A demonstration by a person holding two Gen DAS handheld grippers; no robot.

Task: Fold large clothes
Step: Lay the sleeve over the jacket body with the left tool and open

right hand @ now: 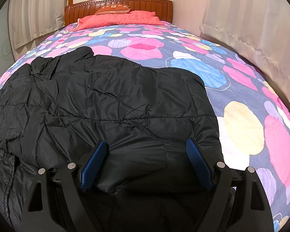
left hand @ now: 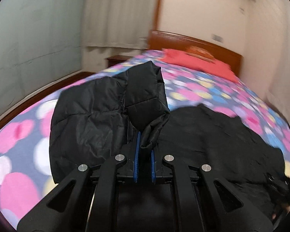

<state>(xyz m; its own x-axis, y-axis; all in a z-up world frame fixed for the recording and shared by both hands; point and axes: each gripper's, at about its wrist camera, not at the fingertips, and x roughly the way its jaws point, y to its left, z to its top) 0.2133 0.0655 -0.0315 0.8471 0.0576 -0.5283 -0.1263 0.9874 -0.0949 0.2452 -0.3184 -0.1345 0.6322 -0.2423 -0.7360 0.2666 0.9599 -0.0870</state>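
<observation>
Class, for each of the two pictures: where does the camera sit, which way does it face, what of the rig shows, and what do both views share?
Left wrist: sits on the left hand-held gripper, facing across the bed towards the curtain; its jaws pinch a fold of the black puffer jacket.
Right wrist: sits on the right hand-held gripper, facing the headboard; its jaws stand wide over the jacket.
Shared: jacket, floral bedspread, red pillow, headboard.

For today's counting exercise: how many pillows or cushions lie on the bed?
2. An orange cushion leans against the headboard; a flat pink pillow lies just before it. More could be hidden behind these.
</observation>
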